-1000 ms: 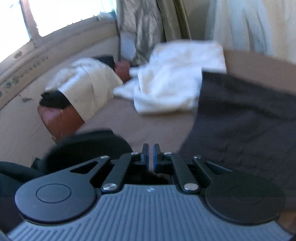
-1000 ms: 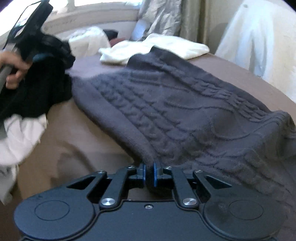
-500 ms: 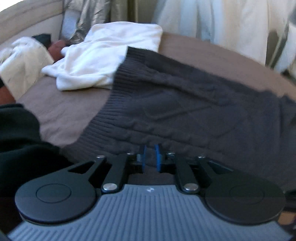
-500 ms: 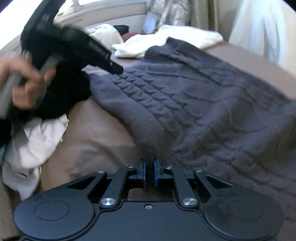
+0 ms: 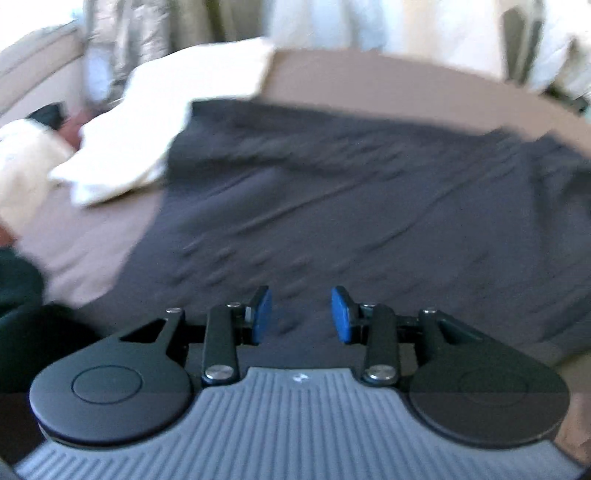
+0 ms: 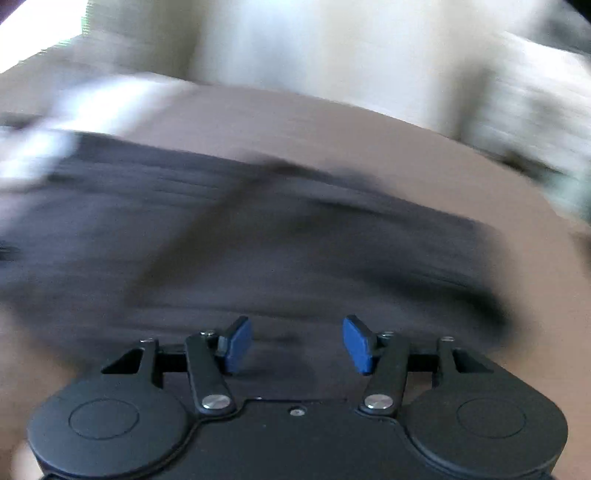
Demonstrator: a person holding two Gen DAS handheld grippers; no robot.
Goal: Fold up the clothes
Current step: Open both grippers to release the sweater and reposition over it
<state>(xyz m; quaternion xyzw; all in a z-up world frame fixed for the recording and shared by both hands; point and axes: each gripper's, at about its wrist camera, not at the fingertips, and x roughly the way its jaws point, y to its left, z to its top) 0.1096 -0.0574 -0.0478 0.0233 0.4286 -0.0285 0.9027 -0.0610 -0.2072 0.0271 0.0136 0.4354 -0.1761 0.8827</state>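
A dark grey cable-knit sweater [image 5: 351,206] lies spread flat on the brown bed surface [image 5: 369,85]. My left gripper [image 5: 301,314] is open and empty just above its near edge. In the right wrist view the sweater [image 6: 277,251] is heavily blurred. My right gripper [image 6: 297,343] is open and empty over the sweater.
A white garment [image 5: 155,122] lies at the sweater's far left corner. A cream garment [image 5: 22,177] and a dark garment [image 5: 18,295] sit at the left. Pale curtains [image 5: 351,22] hang behind the bed.
Both grippers have opened; the right one has let go of the sweater's edge. Both cameras have swung right over the sweater, the right one fast enough to blur.
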